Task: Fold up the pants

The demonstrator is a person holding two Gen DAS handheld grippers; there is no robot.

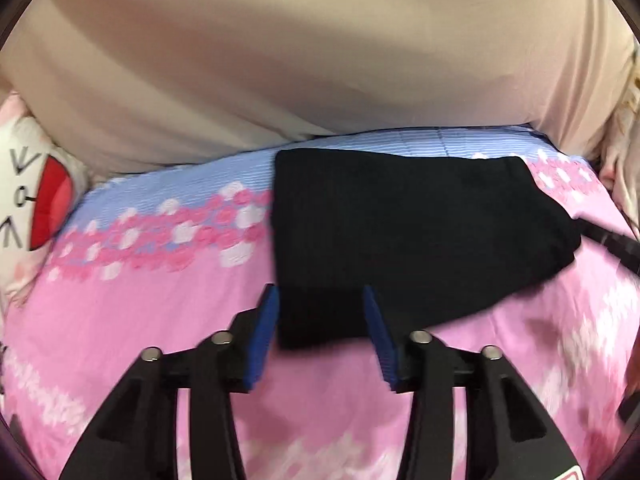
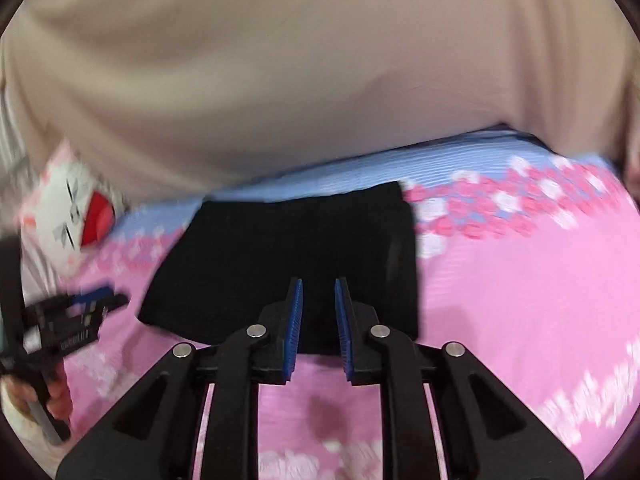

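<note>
The folded black pants (image 1: 412, 232) lie on the bed (image 1: 120, 320) straight ahead of both empty, parted tools, the left hand-held gripper (image 1: 320, 308) wider apart than the right hand-held gripper (image 2: 319, 300).

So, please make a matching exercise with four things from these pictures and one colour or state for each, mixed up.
Things:
1. pants
2. bedsheet
3. pillow
4. left gripper

Colour or state:
A. open, holding nothing
B. black, folded into a compact shape
C. white with a red mouth
D. pink with flowers and a blue band

Pairs: 1-B, 2-D, 3-C, 4-A
</note>
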